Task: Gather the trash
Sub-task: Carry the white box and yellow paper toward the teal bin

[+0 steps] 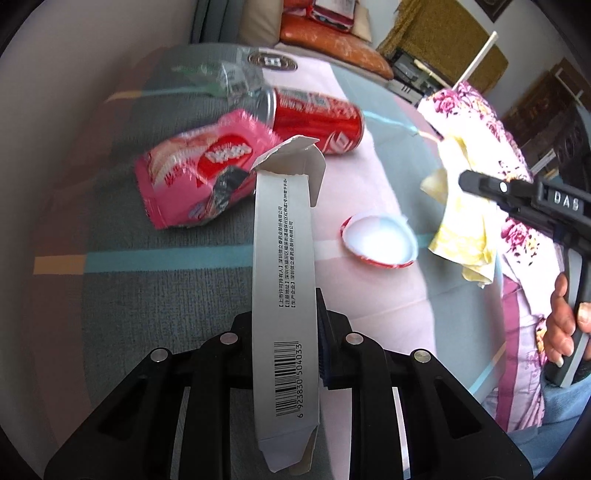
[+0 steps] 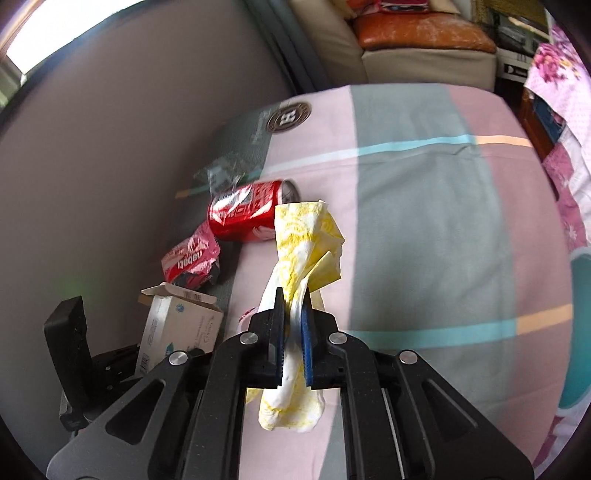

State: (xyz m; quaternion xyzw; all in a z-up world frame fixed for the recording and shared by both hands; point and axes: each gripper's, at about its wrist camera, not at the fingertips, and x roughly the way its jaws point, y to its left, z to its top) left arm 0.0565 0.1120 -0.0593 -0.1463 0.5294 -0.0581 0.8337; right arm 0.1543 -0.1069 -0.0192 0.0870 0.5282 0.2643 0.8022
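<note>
My left gripper (image 1: 286,317) is shut on a long white carton (image 1: 284,280) with a barcode and holds it above the bed; the carton also shows in the right wrist view (image 2: 177,328). My right gripper (image 2: 293,314) is shut on a crumpled yellow napkin (image 2: 306,243), also seen in the left wrist view (image 1: 461,221). On the bed lie a red cola can (image 1: 317,118), a pink snack wrapper (image 1: 199,170), a clear plastic wrapper (image 1: 221,79) and a white foil lid (image 1: 380,240).
The striped pink and grey bedsheet (image 2: 424,221) covers the bed. A grey wall (image 2: 92,147) runs along its left side. A floral cloth (image 1: 491,147) hangs at the right. A sofa with an orange cushion (image 2: 417,29) stands beyond the bed.
</note>
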